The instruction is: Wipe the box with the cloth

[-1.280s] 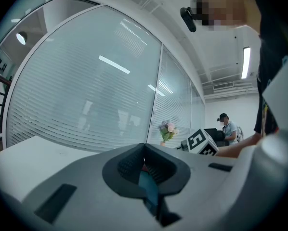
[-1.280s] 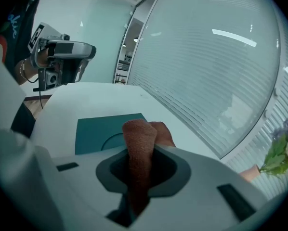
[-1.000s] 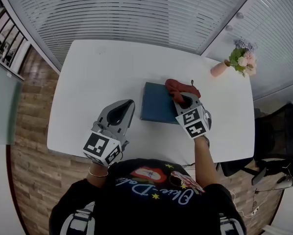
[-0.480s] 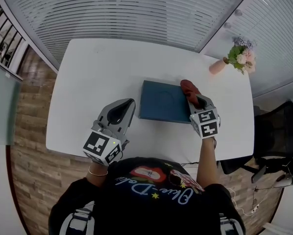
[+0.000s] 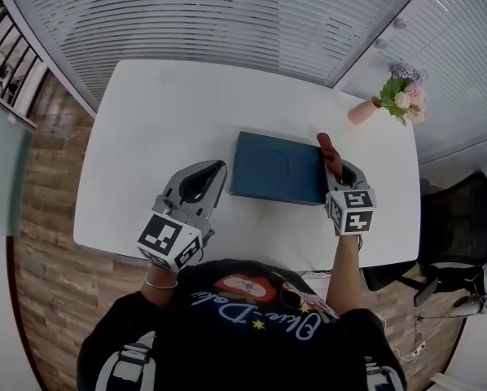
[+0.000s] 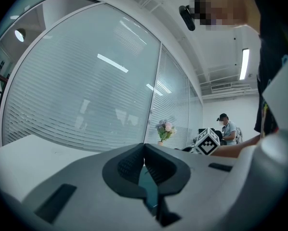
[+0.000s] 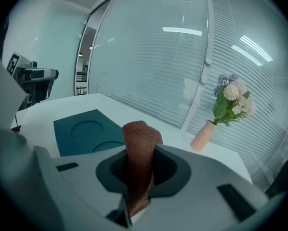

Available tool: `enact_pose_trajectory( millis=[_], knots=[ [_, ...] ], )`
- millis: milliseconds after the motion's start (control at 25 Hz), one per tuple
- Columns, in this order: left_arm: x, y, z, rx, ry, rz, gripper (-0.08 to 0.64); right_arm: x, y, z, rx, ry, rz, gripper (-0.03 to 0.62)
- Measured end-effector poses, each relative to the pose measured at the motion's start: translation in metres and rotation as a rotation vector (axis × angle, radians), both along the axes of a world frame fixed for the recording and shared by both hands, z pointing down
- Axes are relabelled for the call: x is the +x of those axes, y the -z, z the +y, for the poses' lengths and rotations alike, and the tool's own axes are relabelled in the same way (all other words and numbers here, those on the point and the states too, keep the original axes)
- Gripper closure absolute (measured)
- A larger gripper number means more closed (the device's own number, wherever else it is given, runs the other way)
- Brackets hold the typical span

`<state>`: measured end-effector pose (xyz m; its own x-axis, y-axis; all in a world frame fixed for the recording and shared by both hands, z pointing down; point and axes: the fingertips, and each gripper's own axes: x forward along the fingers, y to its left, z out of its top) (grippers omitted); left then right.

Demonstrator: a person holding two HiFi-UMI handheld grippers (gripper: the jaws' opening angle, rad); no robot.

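White bench point(image 5: 146, 129) beneath slatted glass walls point(image 5: 227, 15), above wood-plank floor point(image 5: 40, 194). Dark teal box point(image 5: 272, 168) flat at mid-bench. Right gripper point(image 5: 335, 164) at the box's right edge, clamped on rust-red cloth point(image 5: 329, 147) bunched upright. Left gripper point(image 5: 217, 169) near the box's left side, apart from it, pressed together on nothing. Pink vase of flowers point(image 5: 364, 112) toward the far right corner. Black chair point(image 5: 463, 218) beyond the right end.
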<state>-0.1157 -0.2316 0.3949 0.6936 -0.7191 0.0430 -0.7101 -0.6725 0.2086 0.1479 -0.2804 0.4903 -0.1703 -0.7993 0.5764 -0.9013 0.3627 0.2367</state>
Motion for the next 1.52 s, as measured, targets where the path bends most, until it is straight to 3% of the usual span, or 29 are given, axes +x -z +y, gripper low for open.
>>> enact_pose_trajectory(
  millis=[200,400,680,880,1120,1520],
  knots=[
    [0.005,-0.002,0.001,0.0,-0.014,0.0,0.555,-0.035,0.042,0.001,0.129,0.063,0.038,0.541],
    [0.002,-0.002,0.0,0.001,-0.008,-0.002,0.555,-0.1,0.072,-0.001,0.233,0.226,0.059,0.541],
    [-0.004,-0.003,0.0,-0.002,0.013,0.001,0.555,-0.201,0.038,0.012,0.119,0.536,0.017,0.541],
    [-0.012,-0.004,0.002,-0.004,0.032,0.002,0.555,-0.241,0.011,0.026,0.043,0.669,0.062,0.541],
    [-0.011,-0.004,0.001,-0.005,0.031,0.002,0.555,-0.243,-0.017,0.034,-0.064,0.71,0.119,0.541],
    [-0.006,-0.002,0.005,-0.002,0.016,-0.004,0.555,-0.209,-0.02,0.037,-0.108,0.636,0.108,0.541]
  ],
)
